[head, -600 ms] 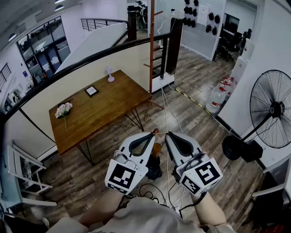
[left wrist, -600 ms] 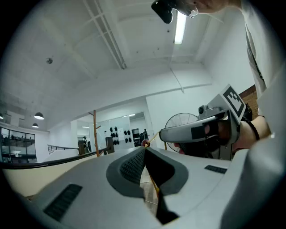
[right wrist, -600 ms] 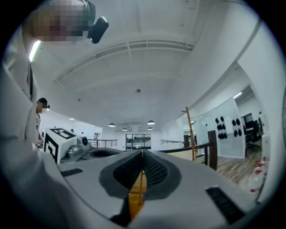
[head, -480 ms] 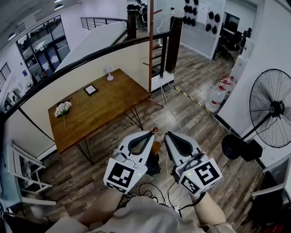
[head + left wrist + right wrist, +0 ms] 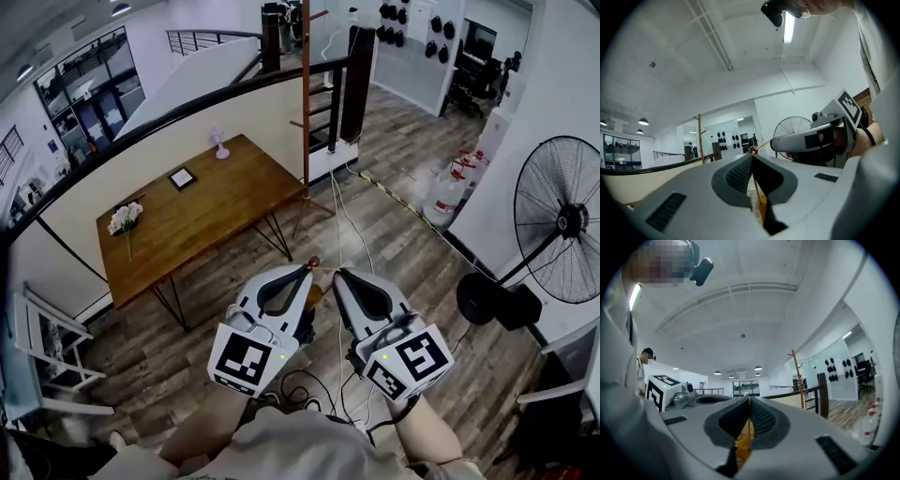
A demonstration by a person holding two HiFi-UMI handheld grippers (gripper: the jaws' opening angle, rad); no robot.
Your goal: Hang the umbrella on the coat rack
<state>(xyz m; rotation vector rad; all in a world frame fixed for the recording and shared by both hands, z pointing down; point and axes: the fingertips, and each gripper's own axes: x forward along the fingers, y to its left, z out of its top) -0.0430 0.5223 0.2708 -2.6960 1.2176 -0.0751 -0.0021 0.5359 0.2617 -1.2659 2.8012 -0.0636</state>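
The umbrella hangs between my two grippers in the head view; its orange handle [image 5: 315, 294] shows, and its dark body is mostly hidden below them. A thin yellow cord with a red bead [image 5: 314, 262] runs from the handle. My left gripper [image 5: 307, 271] and right gripper [image 5: 336, 274] stand side by side, tips almost touching. The left gripper [image 5: 751, 156] is shut on the cord, with the handle [image 5: 762, 206] under its jaws. The right gripper [image 5: 749, 400] is also shut on the cord above the handle [image 5: 742, 446]. The wooden coat rack [image 5: 305, 103] stands far ahead beyond the table.
A wooden table [image 5: 202, 225] with flowers and a small frame stands ahead on the left, against a black railing [image 5: 187, 117]. A large floor fan [image 5: 561, 220] is on the right, with water jugs [image 5: 448, 199] beyond. Cables [image 5: 314, 386] lie on the floor below me. White chairs [image 5: 47, 361] are at the left.
Both grippers, still shut on the cord, have slid slightly down and left in the head view. The table and coat rack have shifted a little left too.
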